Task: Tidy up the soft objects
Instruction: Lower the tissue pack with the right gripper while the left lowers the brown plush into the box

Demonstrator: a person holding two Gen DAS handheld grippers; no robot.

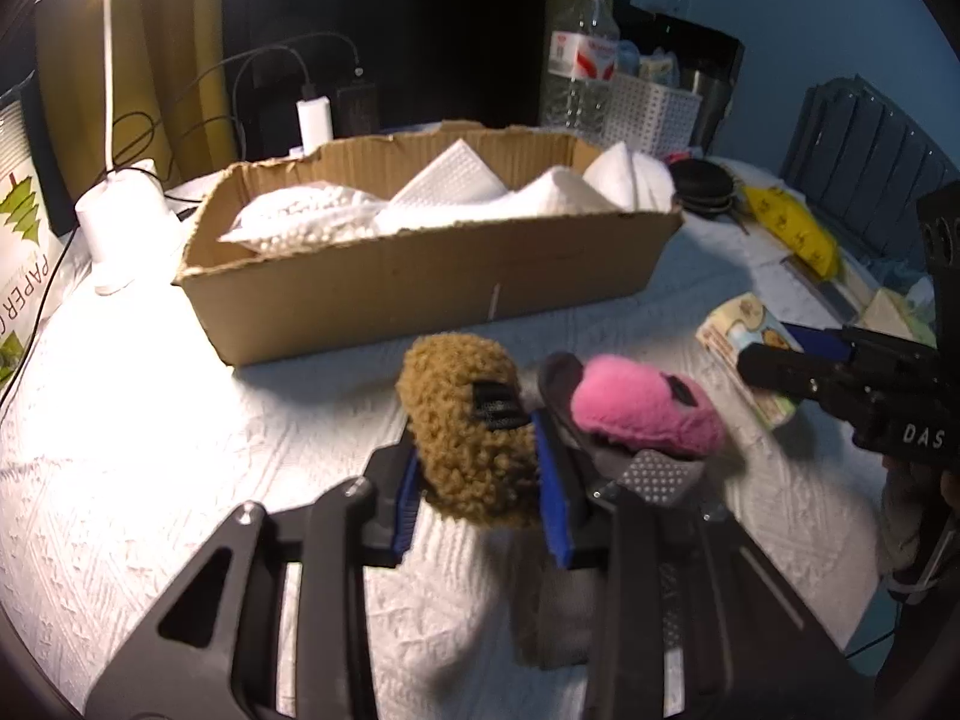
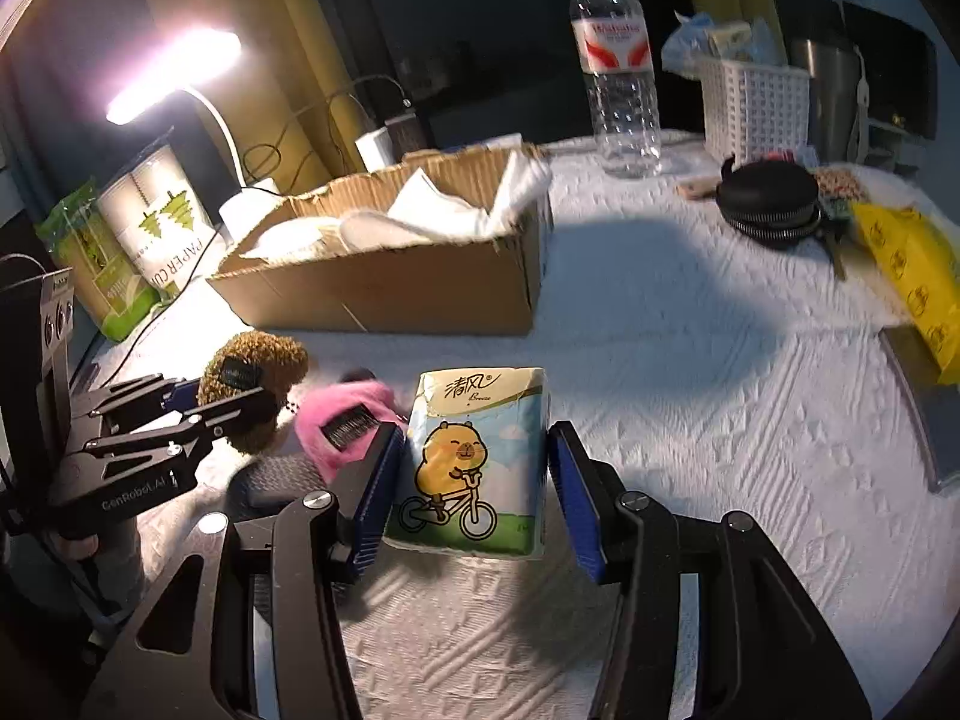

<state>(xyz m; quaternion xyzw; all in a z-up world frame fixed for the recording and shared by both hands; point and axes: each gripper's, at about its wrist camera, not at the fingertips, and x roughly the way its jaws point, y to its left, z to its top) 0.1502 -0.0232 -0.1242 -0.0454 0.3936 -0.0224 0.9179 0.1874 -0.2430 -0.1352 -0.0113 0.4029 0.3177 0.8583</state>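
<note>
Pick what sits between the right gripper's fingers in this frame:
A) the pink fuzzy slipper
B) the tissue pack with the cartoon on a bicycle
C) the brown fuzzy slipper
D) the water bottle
B: in the right wrist view the tissue pack stands between the right gripper fingers, which are spread at its sides, while the left gripper has the brown slipper.

A white textured cloth (image 2: 690, 360) covers the surface across both views. Resting on it: a torn cardboard box (image 2: 396, 282) at centre left, a water bottle (image 2: 618, 78) and white lattice basket (image 2: 753, 105) at the top, a round black case (image 2: 768, 204) and yellow packet (image 2: 906, 276) at right, a tissue pack (image 2: 474, 462) at lower centre, and a pink slipper (image 1: 648, 414) just left of it.
</note>
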